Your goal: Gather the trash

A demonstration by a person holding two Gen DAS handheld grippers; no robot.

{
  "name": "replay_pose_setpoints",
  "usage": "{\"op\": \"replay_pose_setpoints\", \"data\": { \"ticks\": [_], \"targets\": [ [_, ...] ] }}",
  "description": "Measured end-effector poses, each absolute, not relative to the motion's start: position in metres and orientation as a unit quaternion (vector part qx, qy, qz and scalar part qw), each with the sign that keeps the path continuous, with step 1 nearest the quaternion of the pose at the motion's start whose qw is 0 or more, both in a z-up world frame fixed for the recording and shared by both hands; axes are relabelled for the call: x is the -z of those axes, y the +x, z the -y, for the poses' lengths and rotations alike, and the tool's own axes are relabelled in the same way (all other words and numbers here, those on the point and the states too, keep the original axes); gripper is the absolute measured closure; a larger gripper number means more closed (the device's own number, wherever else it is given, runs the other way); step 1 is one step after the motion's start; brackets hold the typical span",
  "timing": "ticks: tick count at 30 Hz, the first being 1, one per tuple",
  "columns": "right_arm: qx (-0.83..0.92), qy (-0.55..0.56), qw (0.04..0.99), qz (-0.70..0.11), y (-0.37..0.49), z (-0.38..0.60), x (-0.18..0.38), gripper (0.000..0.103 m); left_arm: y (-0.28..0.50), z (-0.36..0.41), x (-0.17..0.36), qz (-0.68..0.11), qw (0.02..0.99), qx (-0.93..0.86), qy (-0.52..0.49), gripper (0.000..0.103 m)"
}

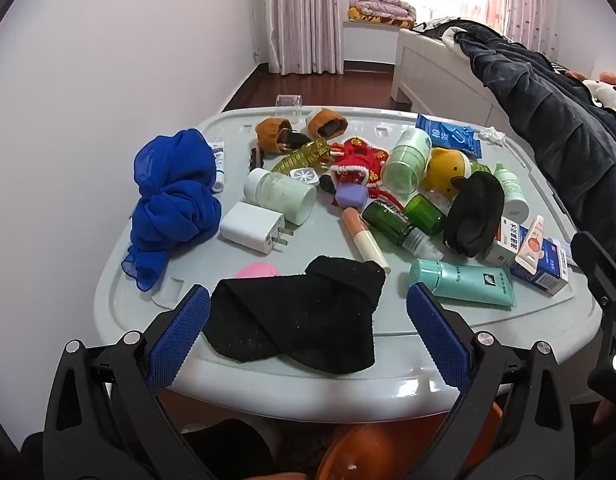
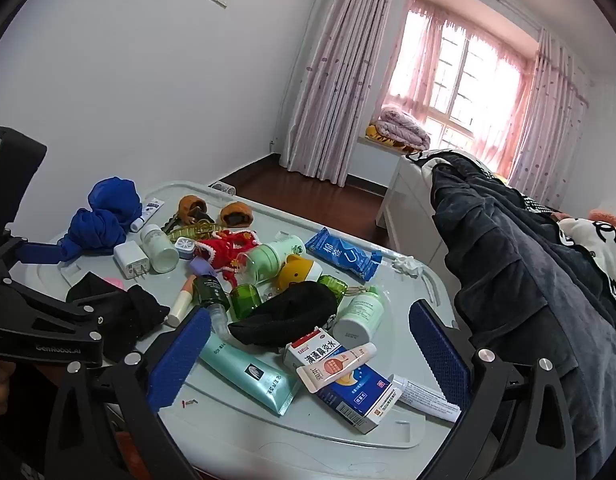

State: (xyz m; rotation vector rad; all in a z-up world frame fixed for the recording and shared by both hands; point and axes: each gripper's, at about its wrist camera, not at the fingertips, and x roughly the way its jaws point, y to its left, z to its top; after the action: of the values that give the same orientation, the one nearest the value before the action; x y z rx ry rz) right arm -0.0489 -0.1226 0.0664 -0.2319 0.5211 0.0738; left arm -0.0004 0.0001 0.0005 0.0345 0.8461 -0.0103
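The crumpled white tissue wad [image 2: 406, 265] lies at the far right edge of the pale grey plastic bench [image 2: 244, 440], just past the right end of the blue wet-wipe packet [image 2: 343, 259] and apart from the main heap. It is a bunched scrap with no clear long axis; only one such wad shows, and in the left wrist view it [image 1: 492, 134] sits at the bench's far right corner.

The left gripper [image 1: 308, 334] has its blue-padded fingers [image 1: 179, 340] spread wide on either side of a flat black cloth [image 1: 304, 320] at the near edge, without touching it. The right gripper [image 2: 309, 358] also has its fingers [image 2: 439, 356] spread wide, hovering over the near right clutter: one long teal squeeze tube [image 2: 250, 372] with its flat crimped end towards the camera, one blue and white medicine box [image 2: 339, 380], and one small pink-capped tube [image 2: 335, 364] lying across that box.

Two green glass bottles [image 1: 403, 216] lie side by side mid-bench, and two brown plush slippers [image 1: 300, 128] rest at the far edge. One blue scarf [image 1: 172, 200] is bundled at the left.
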Motion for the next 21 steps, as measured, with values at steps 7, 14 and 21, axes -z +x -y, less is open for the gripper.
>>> {"op": "replay_pose_setpoints", "data": {
  "ticks": [7,14,21],
  "targets": [
    [-0.036,-0.115,0.959,-0.257,-0.049,0.122,-0.066,0.005,0.001,-0.001,0.004,-0.421,0.907,0.002,0.015,0.007],
    [-0.036,-0.116,0.959,-0.257,-0.049,0.122,-0.066,0.005,0.001,-0.001,0.003,-0.418,0.908,0.001,0.015,0.007],
    [-0.036,-0.116,0.959,-0.258,-0.049,0.122,-0.066,0.005,0.001,-0.002,0.004,-0.421,0.907,0.001,0.017,0.007]
  ]
}}
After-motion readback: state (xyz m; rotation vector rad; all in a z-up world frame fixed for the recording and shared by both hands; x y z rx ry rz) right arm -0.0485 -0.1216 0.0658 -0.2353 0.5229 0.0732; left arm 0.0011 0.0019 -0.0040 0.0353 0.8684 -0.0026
